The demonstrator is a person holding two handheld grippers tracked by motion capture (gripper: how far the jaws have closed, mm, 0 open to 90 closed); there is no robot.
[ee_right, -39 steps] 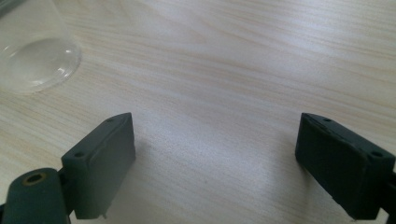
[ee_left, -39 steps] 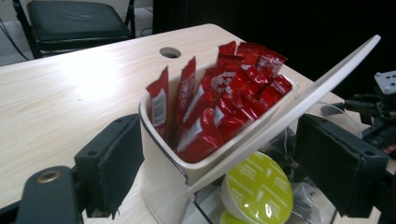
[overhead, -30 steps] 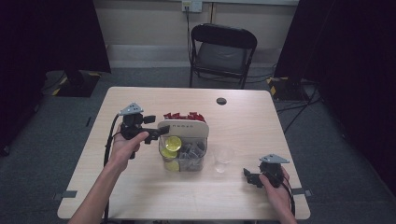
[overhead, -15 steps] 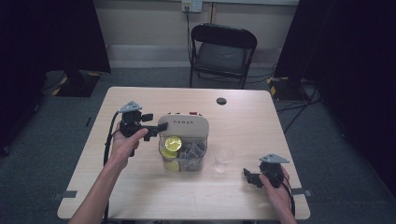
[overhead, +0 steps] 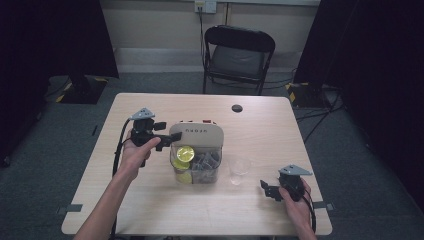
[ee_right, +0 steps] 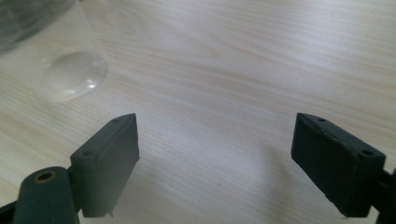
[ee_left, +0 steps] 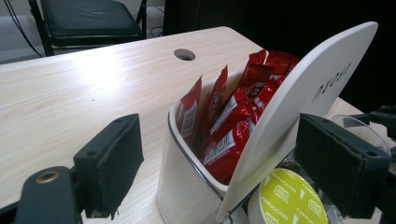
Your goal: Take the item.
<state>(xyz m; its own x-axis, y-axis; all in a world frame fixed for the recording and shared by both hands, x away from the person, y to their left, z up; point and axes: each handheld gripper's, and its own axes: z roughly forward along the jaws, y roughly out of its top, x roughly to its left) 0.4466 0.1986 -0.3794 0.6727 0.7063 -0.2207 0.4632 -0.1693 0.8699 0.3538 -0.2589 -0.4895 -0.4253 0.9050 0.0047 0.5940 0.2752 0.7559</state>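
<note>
Closing the cream oval plastic lid [ee_left: 299, 93] of the clear organizer box [overhead: 196, 162] with spread left tongs [ee_left: 233, 158], needed gentle, even pressure; right tongs [ee_right: 233, 163] spread, idle.

Yellow capsule lid [ee_left: 287, 199] — printed "CAPPUCCINO" — nothing else legible.
</note>
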